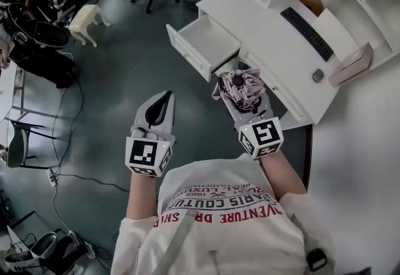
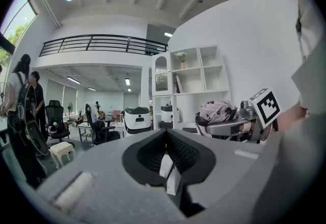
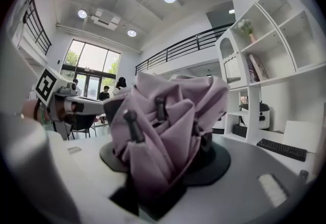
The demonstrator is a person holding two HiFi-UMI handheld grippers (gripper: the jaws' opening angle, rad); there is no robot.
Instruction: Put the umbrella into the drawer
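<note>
Left gripper [image 1: 164, 99]: jaws pressed together, empty, over floor at near left. Drawer [image 1: 187, 50] pulled out at far side, seemingly empty. Right gripper [image 1: 245, 97] pinching folded umbrella [image 1: 241, 86], just near of drawer's right corner. Risk: loose folds or rib tips snag drawer rim, and bundle slips. Open floor left; desk [image 1: 250, 14] edge crowds right.

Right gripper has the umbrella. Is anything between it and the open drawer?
Nothing visible. The umbrella, clamped in the right gripper, is close beside the open drawer, whose inside looks bare. The left gripper is off to the side, out of the path.
</note>
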